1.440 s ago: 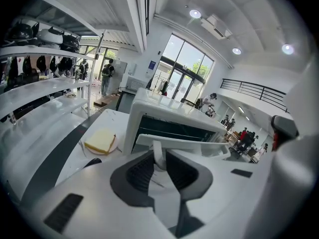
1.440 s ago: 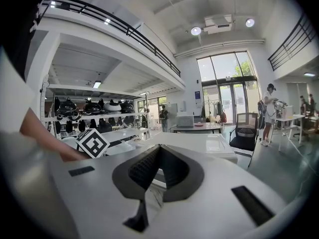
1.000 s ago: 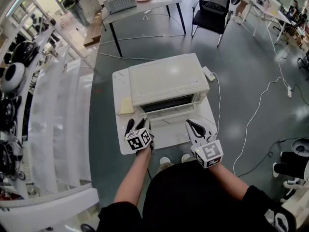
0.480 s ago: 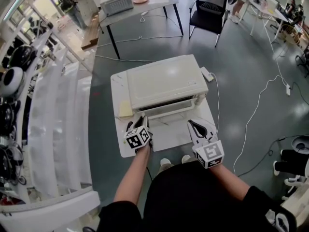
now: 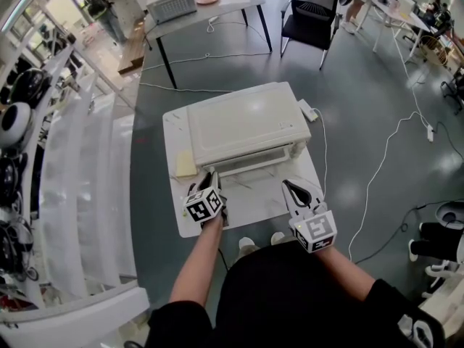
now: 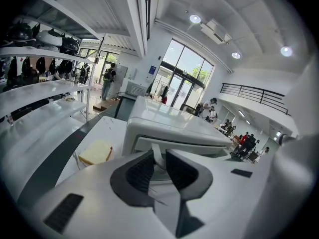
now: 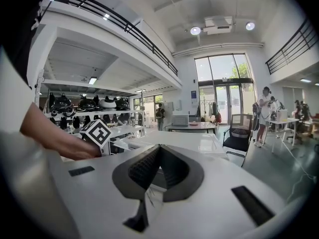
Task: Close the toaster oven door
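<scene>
Head view: we stand at a small white tabletop (image 5: 290, 194) on a grey floor (image 5: 362, 114), a hand-held gripper in each hand, facing a white toaster oven (image 5: 243, 125) that sits toward the tabletop's far side. The oven's door (image 5: 250, 167) faces us, tilted up close to the oven's front, with a dark gap showing along its top edge.

Our left gripper (image 5: 211, 177) reaches to the door's left part. In the left gripper view its fingers (image 6: 142, 171) are clenched on a narrow white piece of the door's handle (image 6: 158, 156), which rises between the two dark pads, with the oven's front just beyond them.

Our right gripper (image 5: 290, 187) hovers over the bare tabletop in front of the oven's right end, near the door but apart from it. In the right gripper view its fingers meet at their tips with nothing between them, and the oven's top lies beyond.

A pale yellow square (image 5: 186, 164) lies flat on the tabletop just beside the oven's left side, well apart from both pairs of fingers. A white cable (image 5: 322, 143) runs down the tabletop's right edge to the floor.
</scene>
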### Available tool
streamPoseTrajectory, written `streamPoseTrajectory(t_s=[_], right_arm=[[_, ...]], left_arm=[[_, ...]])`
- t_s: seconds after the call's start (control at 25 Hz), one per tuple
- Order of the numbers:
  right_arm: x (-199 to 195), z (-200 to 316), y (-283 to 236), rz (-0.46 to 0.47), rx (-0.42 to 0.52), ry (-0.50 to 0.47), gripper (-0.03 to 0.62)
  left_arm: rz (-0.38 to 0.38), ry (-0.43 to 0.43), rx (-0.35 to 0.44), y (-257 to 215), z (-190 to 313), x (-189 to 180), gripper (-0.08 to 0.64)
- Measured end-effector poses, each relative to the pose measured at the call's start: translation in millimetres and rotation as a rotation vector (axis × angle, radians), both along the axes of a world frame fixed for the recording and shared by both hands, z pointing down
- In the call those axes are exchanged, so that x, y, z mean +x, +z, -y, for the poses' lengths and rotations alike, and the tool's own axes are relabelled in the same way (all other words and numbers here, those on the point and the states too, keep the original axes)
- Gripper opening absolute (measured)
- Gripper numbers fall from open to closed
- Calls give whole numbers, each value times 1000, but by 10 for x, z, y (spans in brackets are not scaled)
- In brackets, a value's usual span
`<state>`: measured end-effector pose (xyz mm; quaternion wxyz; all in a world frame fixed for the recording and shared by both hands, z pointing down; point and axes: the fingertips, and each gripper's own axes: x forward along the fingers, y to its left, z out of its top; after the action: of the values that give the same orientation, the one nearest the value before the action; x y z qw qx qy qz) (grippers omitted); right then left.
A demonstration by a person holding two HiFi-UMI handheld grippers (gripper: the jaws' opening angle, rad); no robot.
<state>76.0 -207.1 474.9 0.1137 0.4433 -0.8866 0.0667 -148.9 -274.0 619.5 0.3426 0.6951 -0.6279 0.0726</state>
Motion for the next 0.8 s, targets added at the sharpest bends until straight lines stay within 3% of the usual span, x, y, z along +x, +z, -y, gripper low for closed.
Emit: streamPoseTrajectory(t_s=[0.8], right_arm=[[-48, 67, 18, -5, -12, 4, 21]], left_arm=[[-24, 1, 7, -20, 108, -21, 89]])
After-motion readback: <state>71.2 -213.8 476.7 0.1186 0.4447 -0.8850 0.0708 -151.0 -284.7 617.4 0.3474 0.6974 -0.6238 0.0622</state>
